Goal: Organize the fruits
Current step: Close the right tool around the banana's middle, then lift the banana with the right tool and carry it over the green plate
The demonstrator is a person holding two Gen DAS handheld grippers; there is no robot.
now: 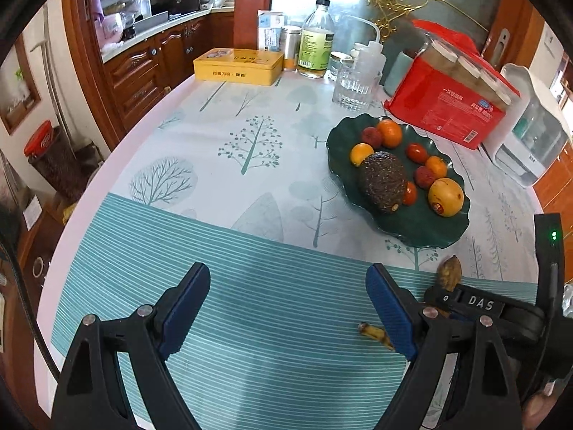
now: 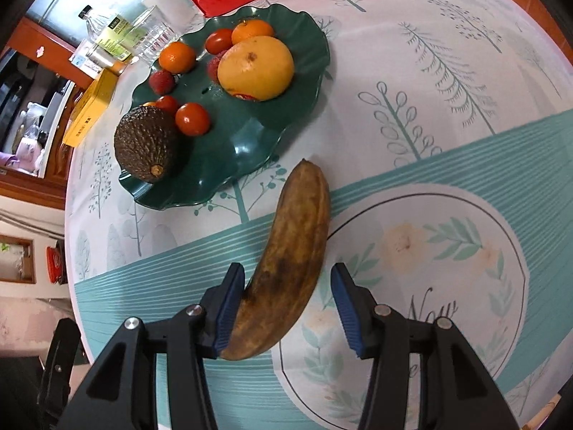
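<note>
From the left wrist camera, the left gripper (image 1: 288, 308) has its jaws wide apart, and nothing sits between them. Under it is the table (image 1: 229, 136), covered with a cloth that has trees and blue-green stripes on it. A dark green plate (image 1: 422, 229) with a wavy rim sits to the upper right. On the plate lie a bumpy dark avocado (image 1: 383, 182), a big yellow fruit (image 1: 446, 197), small oranges and little red fruits. The brown tip of a banana (image 1: 450, 273) peeks out beside the right gripper's black body at the right edge, just next to the plate. A small yellow bit (image 1: 375, 333) shows on the cloth beside the left gripper's right finger. At the back of the table stand a yellow tin (image 1: 238, 66), a bottle (image 1: 317, 41), a clear glass (image 1: 352, 87) and a red box (image 1: 451, 107).

From the right wrist camera, the right gripper (image 2: 288, 310) has its jaws part way apart. The brown, spotty banana (image 2: 293, 251) lies on the cloth between them. The left blue pad (image 2: 229, 308) touches the banana's side. The right pad stands clear of it, so the banana is not squeezed. The banana's far tip points toward the green plate (image 2: 250, 147), which is near but not touching. The avocado (image 2: 147, 143) sits at the plate's near left rim, and the big yellow fruit (image 2: 256, 68) lies further back among the small ones.
</note>
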